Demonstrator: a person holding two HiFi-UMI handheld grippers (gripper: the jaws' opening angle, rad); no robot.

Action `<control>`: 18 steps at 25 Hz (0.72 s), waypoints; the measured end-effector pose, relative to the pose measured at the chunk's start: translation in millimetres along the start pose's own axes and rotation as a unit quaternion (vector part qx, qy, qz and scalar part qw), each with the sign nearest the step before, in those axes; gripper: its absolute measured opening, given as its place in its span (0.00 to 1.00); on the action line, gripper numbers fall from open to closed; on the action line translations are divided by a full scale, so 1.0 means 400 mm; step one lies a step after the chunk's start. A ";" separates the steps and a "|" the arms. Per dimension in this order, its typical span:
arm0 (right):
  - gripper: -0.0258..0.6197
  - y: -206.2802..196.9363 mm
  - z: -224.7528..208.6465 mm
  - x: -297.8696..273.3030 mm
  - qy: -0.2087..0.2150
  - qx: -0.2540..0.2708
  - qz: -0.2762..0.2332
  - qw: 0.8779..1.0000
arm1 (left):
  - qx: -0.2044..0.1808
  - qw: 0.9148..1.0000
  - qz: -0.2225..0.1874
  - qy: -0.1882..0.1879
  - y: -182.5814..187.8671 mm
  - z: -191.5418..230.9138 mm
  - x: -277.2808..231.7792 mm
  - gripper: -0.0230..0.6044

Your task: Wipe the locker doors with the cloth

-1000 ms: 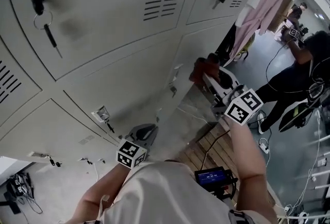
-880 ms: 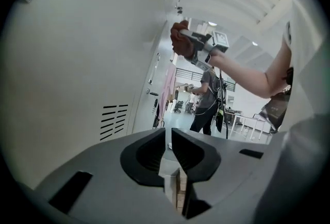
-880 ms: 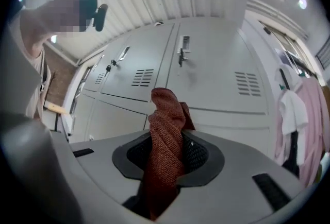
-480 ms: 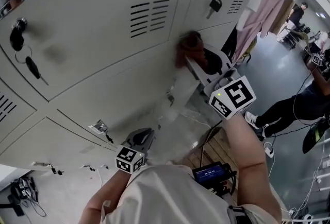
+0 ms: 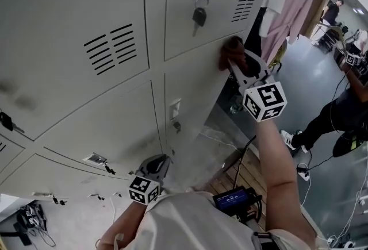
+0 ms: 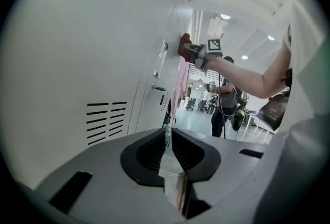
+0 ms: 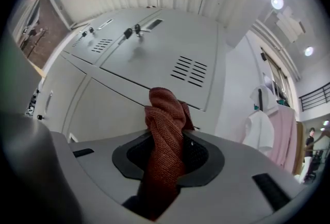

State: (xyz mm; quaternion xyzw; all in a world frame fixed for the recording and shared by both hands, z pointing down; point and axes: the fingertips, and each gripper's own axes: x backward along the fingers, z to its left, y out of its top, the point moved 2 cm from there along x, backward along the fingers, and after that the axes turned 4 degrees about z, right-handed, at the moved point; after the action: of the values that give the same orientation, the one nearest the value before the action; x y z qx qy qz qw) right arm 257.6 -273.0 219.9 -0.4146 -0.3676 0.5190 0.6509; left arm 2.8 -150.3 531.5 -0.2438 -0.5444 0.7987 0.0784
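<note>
My right gripper (image 5: 237,64) is shut on a reddish-brown cloth (image 5: 231,52) and holds it against the grey locker door (image 5: 213,19), at that door's lower right corner below its vent slots. In the right gripper view the cloth (image 7: 164,122) bunches up out of the jaws of that gripper (image 7: 167,138), with the vented door (image 7: 154,58) just beyond it. My left gripper (image 5: 161,159) hangs low by my body, close to the bottom lockers, shut with nothing to be seen in it. Seen from the left gripper (image 6: 167,134), the cloth (image 6: 184,44) sits high on the locker wall.
Keys (image 5: 198,12) hang from the lock of the door under the cloth. Pink and white garments (image 5: 290,4) hang right of the lockers. A person in black (image 5: 345,108) stands at the far right. Wooden slats (image 5: 253,174) and cables lie below.
The right gripper has carried the cloth up from the lower door to the upper door's bottom right corner. My head has turned right, so the lockers slid left. The left gripper has barely moved.
</note>
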 end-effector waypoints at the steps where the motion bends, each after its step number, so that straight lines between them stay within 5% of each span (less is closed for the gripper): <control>1: 0.22 -0.015 -0.039 -0.001 -0.016 -0.010 0.005 1.000 | 0.000 1.000 0.000 0.006 0.002 0.000 -0.002 0.10; 7: 0.22 -0.090 -0.111 0.001 -0.045 -0.058 0.019 0.997 | 0.001 0.999 0.004 0.035 0.010 -0.006 -0.005 0.10; 12: 0.22 -0.118 0.043 0.005 0.049 -0.110 0.002 0.993 | 0.001 0.998 0.022 0.051 -0.013 -0.013 0.000 0.10; 18: 0.22 -0.034 0.258 0.017 0.132 -0.047 -0.059 0.988 | 0.004 0.997 0.026 0.067 -0.017 -0.013 0.018 0.10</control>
State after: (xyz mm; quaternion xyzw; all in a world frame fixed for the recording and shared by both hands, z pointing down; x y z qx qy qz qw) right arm 170.2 -251.7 272.7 -0.4870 -0.3266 0.4023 0.7031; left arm -2.0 -140.6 533.9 -0.3110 -0.5283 0.7844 0.0947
